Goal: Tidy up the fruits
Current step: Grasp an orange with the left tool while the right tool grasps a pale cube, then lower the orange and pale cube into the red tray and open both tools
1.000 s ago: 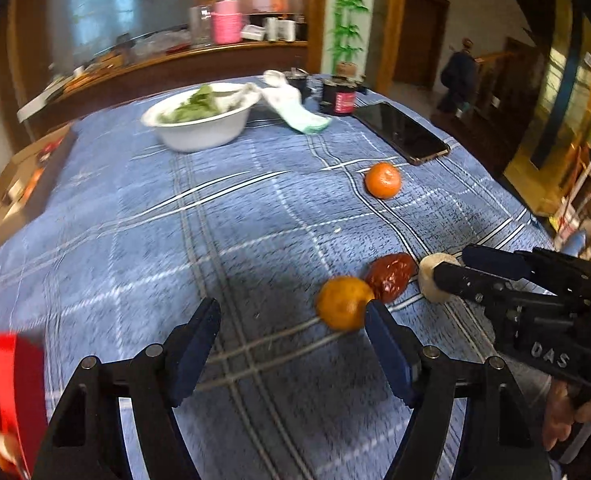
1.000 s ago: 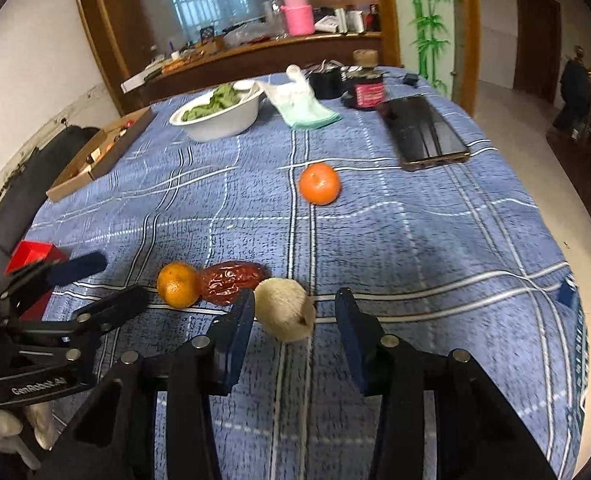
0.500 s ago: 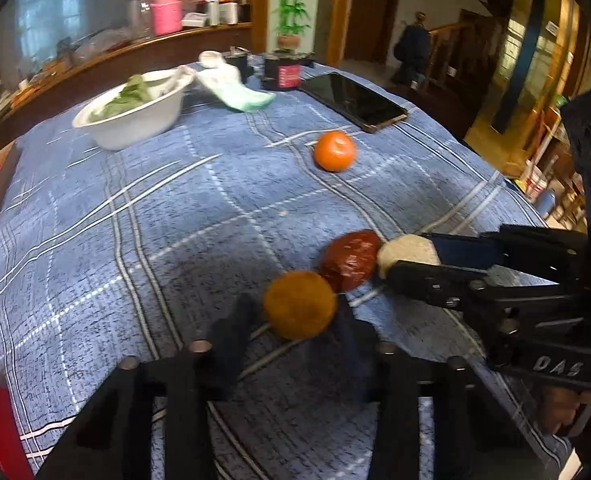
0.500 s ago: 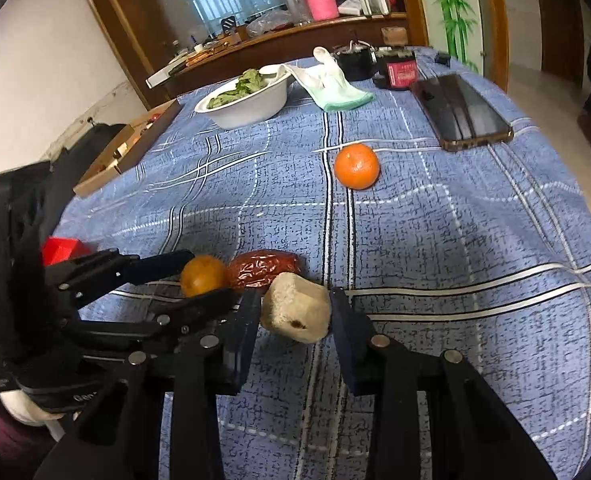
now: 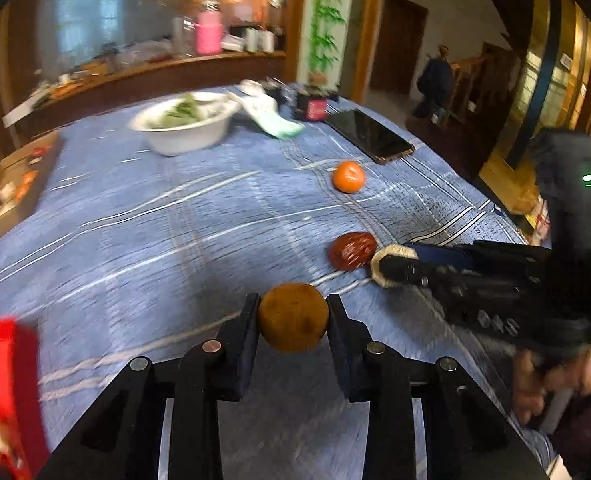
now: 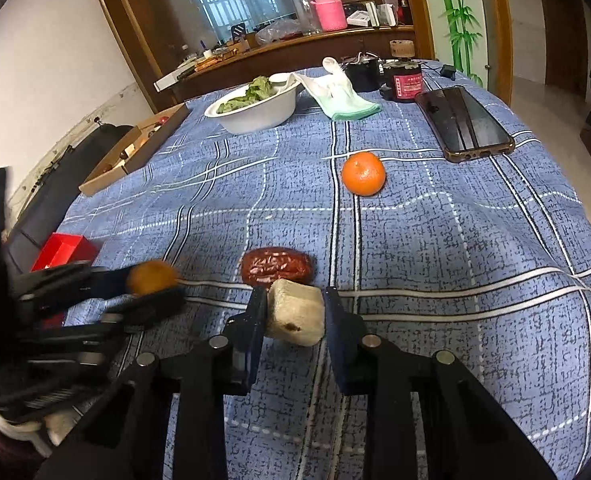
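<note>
My left gripper (image 5: 293,316) is shut on a dull orange tangerine (image 5: 293,317), held just above the blue checked tablecloth (image 5: 155,240); it also shows in the right wrist view (image 6: 151,278). My right gripper (image 6: 294,312) is shut on a pale beige peeled fruit chunk (image 6: 294,313), seen in the left wrist view (image 5: 391,258) too. A dark red date (image 6: 276,266) lies on the cloth just beyond the chunk. A bright orange tangerine (image 6: 363,173) lies farther back, on its own.
A white bowl of greens (image 6: 255,106), a white-green cloth (image 6: 341,98), dark jars (image 6: 405,80) and a phone (image 6: 463,122) stand at the back. A cardboard tray (image 6: 135,148) sits at the left edge, a red box (image 6: 61,250) near left.
Both grippers have closed: the left on the dull tangerine, the right on the beige chunk. The left has drawn the tangerine away from the date, leftward.
</note>
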Action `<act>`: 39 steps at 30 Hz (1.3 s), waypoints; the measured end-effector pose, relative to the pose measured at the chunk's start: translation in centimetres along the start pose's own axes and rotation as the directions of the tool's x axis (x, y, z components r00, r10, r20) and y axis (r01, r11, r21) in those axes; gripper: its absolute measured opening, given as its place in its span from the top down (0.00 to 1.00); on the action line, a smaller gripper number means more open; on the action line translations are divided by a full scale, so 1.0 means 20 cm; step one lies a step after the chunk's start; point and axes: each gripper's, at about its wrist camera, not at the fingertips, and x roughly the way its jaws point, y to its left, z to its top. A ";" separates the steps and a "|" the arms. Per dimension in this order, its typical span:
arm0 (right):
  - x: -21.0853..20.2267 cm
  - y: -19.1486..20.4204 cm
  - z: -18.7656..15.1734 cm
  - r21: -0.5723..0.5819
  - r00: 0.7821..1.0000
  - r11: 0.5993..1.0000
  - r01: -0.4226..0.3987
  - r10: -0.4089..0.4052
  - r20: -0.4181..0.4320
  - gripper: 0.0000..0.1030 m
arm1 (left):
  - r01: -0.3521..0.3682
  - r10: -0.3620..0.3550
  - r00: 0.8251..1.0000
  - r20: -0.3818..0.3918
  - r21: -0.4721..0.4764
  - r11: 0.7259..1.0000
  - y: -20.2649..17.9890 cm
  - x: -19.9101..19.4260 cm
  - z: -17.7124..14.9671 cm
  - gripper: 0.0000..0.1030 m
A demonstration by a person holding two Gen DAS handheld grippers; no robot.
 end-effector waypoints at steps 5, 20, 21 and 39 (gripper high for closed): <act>0.06 0.09 -0.01 -0.053 0.998 0.998 0.043 -0.045 -0.049 0.73 | -0.027 0.035 0.997 0.073 -0.114 0.993 0.18 -0.31 -0.13 0.68; -0.16 0.78 -0.04 -0.234 0.998 0.970 -0.059 0.055 -0.024 0.78 | -0.294 0.378 0.920 0.105 -0.455 0.841 0.94 -0.90 -0.59 0.67; -0.15 0.87 -0.05 -0.259 0.996 0.962 -0.086 0.080 -0.033 0.78 | -0.309 0.393 0.915 0.092 -0.464 0.830 0.97 -0.90 -0.62 0.67; 0.40 1.75 -0.05 -0.409 0.973 0.894 -0.183 0.104 -0.208 0.77 | -0.387 0.465 0.885 0.015 -0.531 0.754 1.27 -0.90 -0.81 0.66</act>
